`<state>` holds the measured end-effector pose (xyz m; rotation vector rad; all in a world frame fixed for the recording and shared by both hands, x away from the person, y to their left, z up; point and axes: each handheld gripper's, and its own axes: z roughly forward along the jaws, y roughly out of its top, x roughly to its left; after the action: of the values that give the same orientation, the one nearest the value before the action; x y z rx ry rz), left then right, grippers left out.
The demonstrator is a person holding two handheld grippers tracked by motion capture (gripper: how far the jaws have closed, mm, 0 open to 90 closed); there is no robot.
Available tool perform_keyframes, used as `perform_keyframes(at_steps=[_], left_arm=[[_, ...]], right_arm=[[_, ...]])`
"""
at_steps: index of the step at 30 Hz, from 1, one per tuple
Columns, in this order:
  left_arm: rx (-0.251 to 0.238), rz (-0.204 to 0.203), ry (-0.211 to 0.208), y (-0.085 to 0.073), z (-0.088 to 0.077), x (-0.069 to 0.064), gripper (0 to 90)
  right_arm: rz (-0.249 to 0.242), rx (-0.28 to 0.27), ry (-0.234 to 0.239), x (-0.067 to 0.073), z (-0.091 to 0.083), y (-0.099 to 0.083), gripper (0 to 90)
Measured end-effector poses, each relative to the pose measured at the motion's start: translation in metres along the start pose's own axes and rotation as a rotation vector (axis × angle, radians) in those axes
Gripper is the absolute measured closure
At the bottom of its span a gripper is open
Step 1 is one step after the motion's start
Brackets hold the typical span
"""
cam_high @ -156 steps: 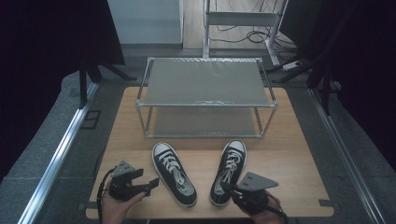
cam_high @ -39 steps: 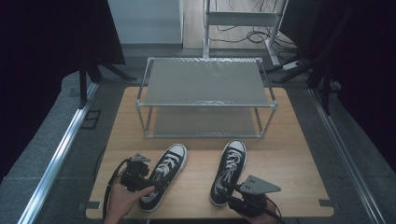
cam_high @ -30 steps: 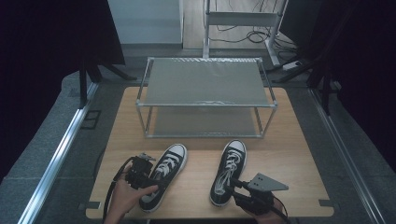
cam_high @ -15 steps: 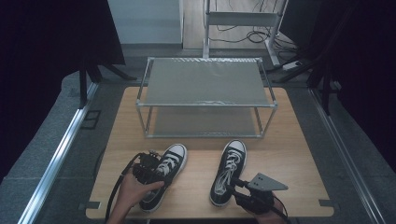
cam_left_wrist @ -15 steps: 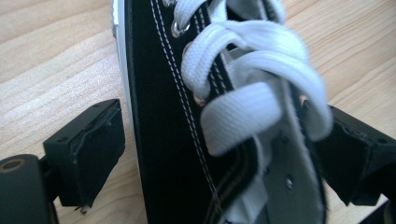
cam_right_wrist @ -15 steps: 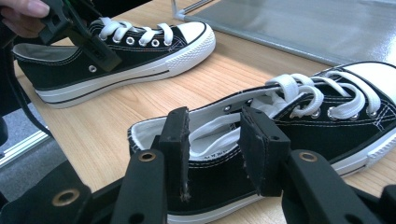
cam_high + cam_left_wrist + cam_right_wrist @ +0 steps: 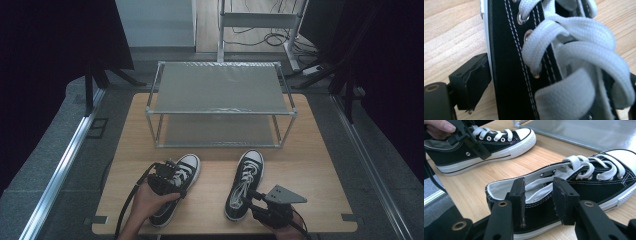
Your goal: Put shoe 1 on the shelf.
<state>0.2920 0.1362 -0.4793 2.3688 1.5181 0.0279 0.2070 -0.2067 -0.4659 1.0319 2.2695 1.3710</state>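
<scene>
- The left shoe [image 7: 176, 186] has swung since a few seconds ago: toe now points to about 1 o'clock, not 5. The left gripper [image 7: 161, 177] has its jaws clamped across the laced upper, so it looks like it's being squared up for the rack.
- The right shoe [image 7: 243, 182] hasn't budged, toe at 12. The right gripper [image 7: 537, 197] sits at its heel collar, jaws apart.
- Rack [image 7: 220, 105] at 12 o'clock: both shelves empty.

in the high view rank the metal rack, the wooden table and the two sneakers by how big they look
1. Wooden table, largest.
2. Metal rack.
3. Left sneaker and right sneaker: about alike; the left gripper covers part of the left one, so no ranking between them.
</scene>
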Motion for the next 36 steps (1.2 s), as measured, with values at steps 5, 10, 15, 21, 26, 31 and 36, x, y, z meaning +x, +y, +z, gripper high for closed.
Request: perform_keyframes(at_steps=[5, 10, 15, 21, 26, 31, 36], left_arm=[[0.021, -0.003, -0.006, 0.002, 0.002, 0.001, 9.0], [0.035, -0.002, -0.005, 0.004, 0.003, 0.002, 9.2], [0.02, -0.017, -0.01, 0.003, 0.003, 0.002, 10.5], [-0.001, -0.024, -0.021, 0.001, 0.002, 0.004, 12.2], [-0.007, -0.017, -0.032, -0.001, 0.001, 0.006, 13.0], [-0.047, -0.026, -0.047, -0.003, -0.001, 0.009, 13.5], [-0.065, -0.02, -0.077, -0.005, -0.008, 0.014, 13.6]], right_arm=[[-0.002, 0.006, -0.005, -0.001, 0.001, -0.001, 62.9], [-0.004, 0.012, -0.008, -0.001, 0.003, -0.002, 62.9], [-0.005, 0.011, -0.015, -0.002, 0.003, -0.002, 62.9], [-0.003, 0.012, -0.022, -0.003, 0.002, -0.002, 62.9], [-0.002, 0.011, -0.024, -0.004, 0.002, -0.002, 63.1], [-0.001, 0.009, -0.03, -0.005, 0.001, -0.002, 63.2], [0.002, 0.007, -0.032, -0.006, 0.001, -0.002, 63.5]])
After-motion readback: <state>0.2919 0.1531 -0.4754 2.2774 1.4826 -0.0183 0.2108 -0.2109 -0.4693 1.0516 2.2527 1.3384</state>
